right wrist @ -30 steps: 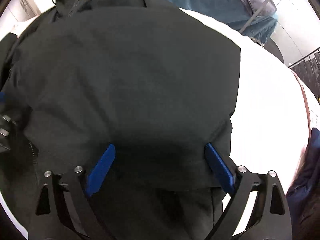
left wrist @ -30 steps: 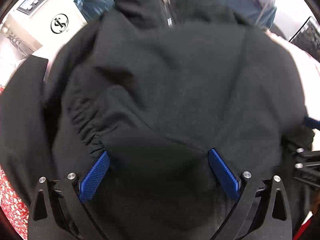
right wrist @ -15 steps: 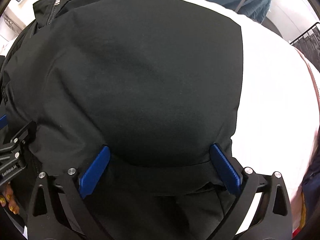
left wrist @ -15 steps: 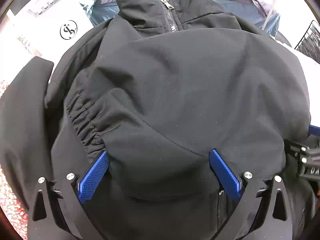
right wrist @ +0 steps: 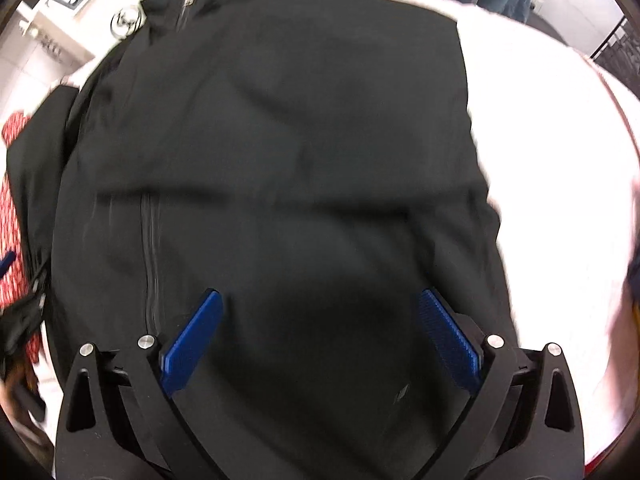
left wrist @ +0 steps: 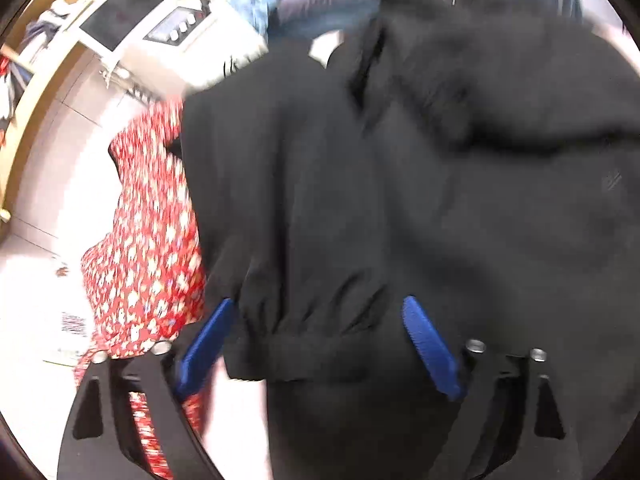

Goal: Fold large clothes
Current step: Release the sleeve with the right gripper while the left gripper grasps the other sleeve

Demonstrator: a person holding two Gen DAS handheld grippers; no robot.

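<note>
The black jacket (right wrist: 280, 140) lay limp and bulky on the white surface (right wrist: 560, 140), best taken at its elastic cuff (left wrist: 304, 320), over which the left gripper (left wrist: 316, 344) was closing while the right gripper (right wrist: 320, 332) stood apart.

Almost nothing could be read. A round black emblem (right wrist: 127, 20) stood on the white appliance (right wrist: 60, 28) at the upper left of the right wrist view, but blur left its character unclear. A small stitched mark (left wrist: 611, 181) showed on the black jacket (left wrist: 460, 220) in the left wrist view, and dark print on a white sheet (left wrist: 74, 326) at the left edge; neither was legible.
</note>
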